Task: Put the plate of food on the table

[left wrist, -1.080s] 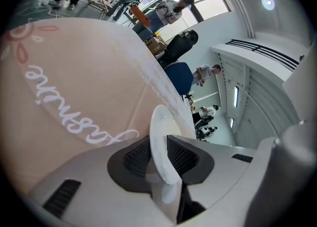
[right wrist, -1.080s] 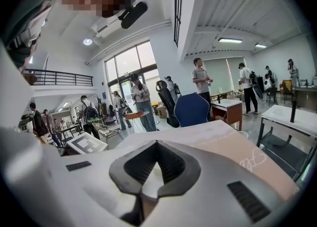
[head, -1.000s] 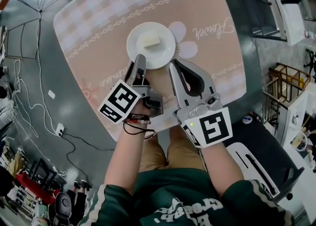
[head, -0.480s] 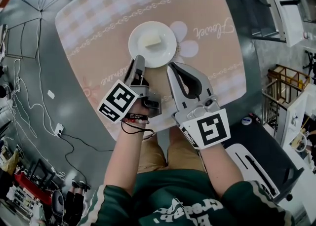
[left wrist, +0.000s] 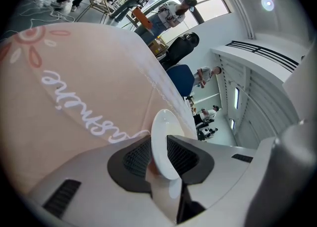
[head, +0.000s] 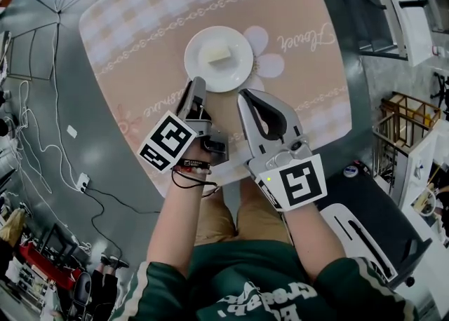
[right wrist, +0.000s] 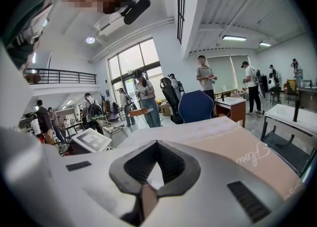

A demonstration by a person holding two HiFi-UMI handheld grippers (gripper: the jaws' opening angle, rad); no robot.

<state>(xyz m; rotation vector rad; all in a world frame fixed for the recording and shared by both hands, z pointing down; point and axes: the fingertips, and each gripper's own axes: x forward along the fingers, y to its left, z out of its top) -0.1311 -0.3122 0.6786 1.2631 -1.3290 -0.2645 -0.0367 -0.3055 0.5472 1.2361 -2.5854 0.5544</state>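
Note:
A white plate [head: 219, 59] with a pale block of food [head: 214, 55] lies at the middle of the pink checked table [head: 140, 25]. My left gripper [head: 196, 84] reaches its near-left rim. In the left gripper view the plate's rim [left wrist: 166, 137] stands edge-on between the jaws, and the left gripper [left wrist: 159, 144] is shut on it above the tablecloth [left wrist: 74, 107]. My right gripper [head: 244, 94] sits just short of the plate's near-right edge, apart from it. In its own view the right gripper [right wrist: 157, 144] has its tips together with nothing held, over the table [right wrist: 223, 137].
White cables [head: 42, 144] trail over the grey floor at the left. A dark seat [head: 372, 214] and a wooden crate [head: 403, 113] stand at the right. Beyond the table's far edge are a blue chair [right wrist: 195, 107] and several standing people.
The plate, with the left gripper on its rim, has slid a little farther onto the table. The right gripper's tips, which touched the plate's edge, now sit slightly back from it.

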